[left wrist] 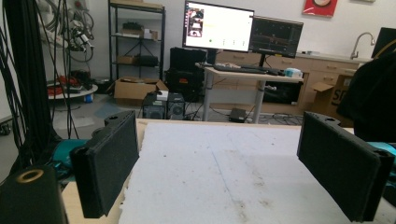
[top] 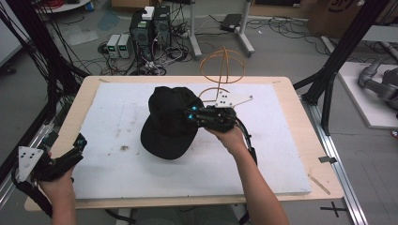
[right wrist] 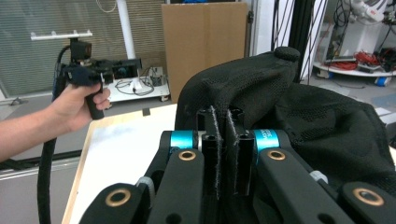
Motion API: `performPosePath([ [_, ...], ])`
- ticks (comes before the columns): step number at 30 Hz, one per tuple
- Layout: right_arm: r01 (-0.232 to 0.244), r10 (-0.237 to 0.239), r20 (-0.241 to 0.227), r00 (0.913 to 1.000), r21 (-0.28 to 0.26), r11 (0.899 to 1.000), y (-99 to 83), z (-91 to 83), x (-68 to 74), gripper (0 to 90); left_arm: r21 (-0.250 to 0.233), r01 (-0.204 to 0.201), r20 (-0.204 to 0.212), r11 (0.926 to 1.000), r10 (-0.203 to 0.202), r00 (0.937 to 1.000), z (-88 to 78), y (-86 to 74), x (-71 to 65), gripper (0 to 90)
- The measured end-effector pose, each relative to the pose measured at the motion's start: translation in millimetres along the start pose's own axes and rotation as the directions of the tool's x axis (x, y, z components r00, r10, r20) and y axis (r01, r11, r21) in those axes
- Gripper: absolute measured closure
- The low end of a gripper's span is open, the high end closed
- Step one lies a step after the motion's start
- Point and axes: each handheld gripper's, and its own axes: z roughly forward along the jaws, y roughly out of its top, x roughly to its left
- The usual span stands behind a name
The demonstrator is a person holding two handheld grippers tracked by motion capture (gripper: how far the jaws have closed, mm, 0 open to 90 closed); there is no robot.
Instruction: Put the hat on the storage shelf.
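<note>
One black mesh baseball cap (top: 170,123) is hanging over the middle of the one white foam mat (top: 117,168), pinched at its back edge by the right gripper (top: 191,115), whose jaws are clamping together on the fabric. The left gripper (top: 80,142) is waiting at the mat's left edge, jaws spread apart, holding nothing. One wooden hoop stand (top: 222,70) is standing behind. No writing on the cap is readable.

The black fabric baseball cap (left wrist: 373,88) is cut off by the left gripper view's right edge; in the right gripper view its brim is hidden.
</note>
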Motion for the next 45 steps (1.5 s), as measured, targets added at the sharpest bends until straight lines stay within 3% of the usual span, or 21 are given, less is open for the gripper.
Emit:
performPosePath([
  [5, 0.008, -0.007, 0.011, 0.9999, -0.025, 1.0, 16.6, -3.9, -4.5, 86.7, 0.001, 0.001, 0.0, 1.0, -0.001, 1.0, -0.2, -0.5, 0.9, 13.0],
  [13, 0.031, -0.028, 0.057, 0.998, -0.064, 0.997, 61.1, -13.3, -17.2, 86.6, -0.001, 0.008, -0.005, 1.0, -0.008, 1.0, -1.4, -0.6, 2.9, 13.0],
  [28, 0.071, -0.059, 0.124, 0.9906, -0.095, 0.993, 105.3, -21.1, -31.0, 86.6, 0.0, 0.013, -0.007, 0.9999, -0.013, 0.9999, -2.7, -1.4, 5.7, 13.0],
  [38, 0.086, -0.061, 0.19, 0.9799, -0.128, 0.988, 129.2, -32.3, -46.6, 86.5, -0.003, 0.016, -0.008, 0.9999, -0.016, 0.9998, -3.5, -1.6, 5.7, 13.0],
  [45, 0.091, -0.05, 0.257, 0.9652, -0.148, 0.985, 146.1, -41.4, -62.1, 86.6, -0.004, 0.018, -0.011, 0.9998, -0.018, 0.9998, -5.0, -1.5, 7.0, 13.0],
])
